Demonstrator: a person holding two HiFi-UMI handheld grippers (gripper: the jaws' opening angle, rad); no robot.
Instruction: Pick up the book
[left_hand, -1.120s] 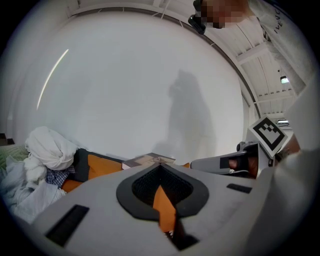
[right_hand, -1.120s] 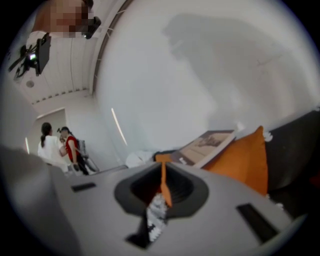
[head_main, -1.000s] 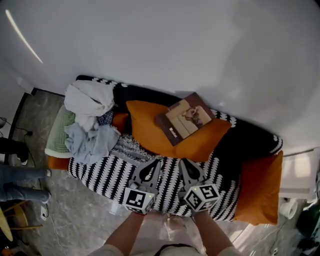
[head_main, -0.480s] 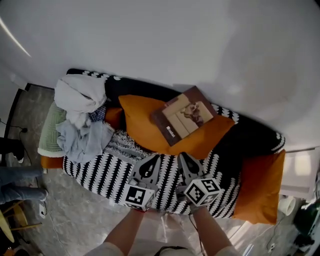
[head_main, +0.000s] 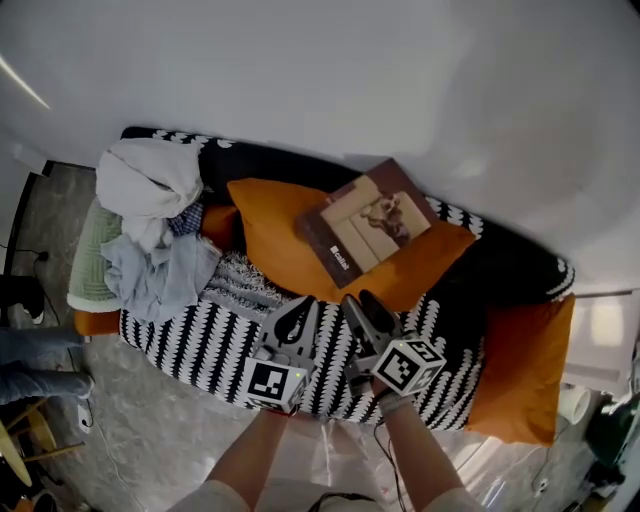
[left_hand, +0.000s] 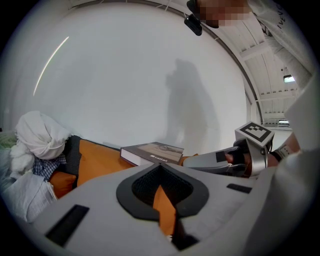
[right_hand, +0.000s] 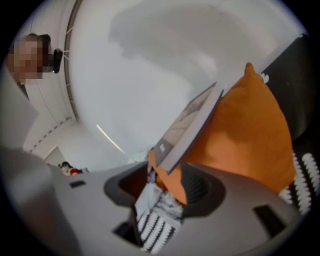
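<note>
The brown book (head_main: 368, 222) lies flat on a big orange cushion (head_main: 285, 250) on the sofa; the left gripper view shows it (left_hand: 155, 151) ahead. In the right gripper view the book (right_hand: 187, 125) appears tilted, just beyond the jaws. My left gripper (head_main: 297, 318) hovers over the striped blanket short of the cushion, its fingertips together and nothing held (left_hand: 160, 167). Beside it on the right, my right gripper (head_main: 362, 308) is rolled over and points at the cushion's near edge below the book. Its jaws (right_hand: 165, 175) are opening, with nothing between them.
A pile of white, blue and grey clothes (head_main: 150, 210) fills the sofa's left end, over a green folded cloth (head_main: 90, 265). A black-and-white patterned blanket (head_main: 200, 345) covers the seat. A second orange cushion (head_main: 520, 380) lies at the right end. A white wall rises behind.
Both grippers have moved forward and down toward the cushion with the book. The right gripper has rolled and its jaws have parted. The left gripper stays shut.
</note>
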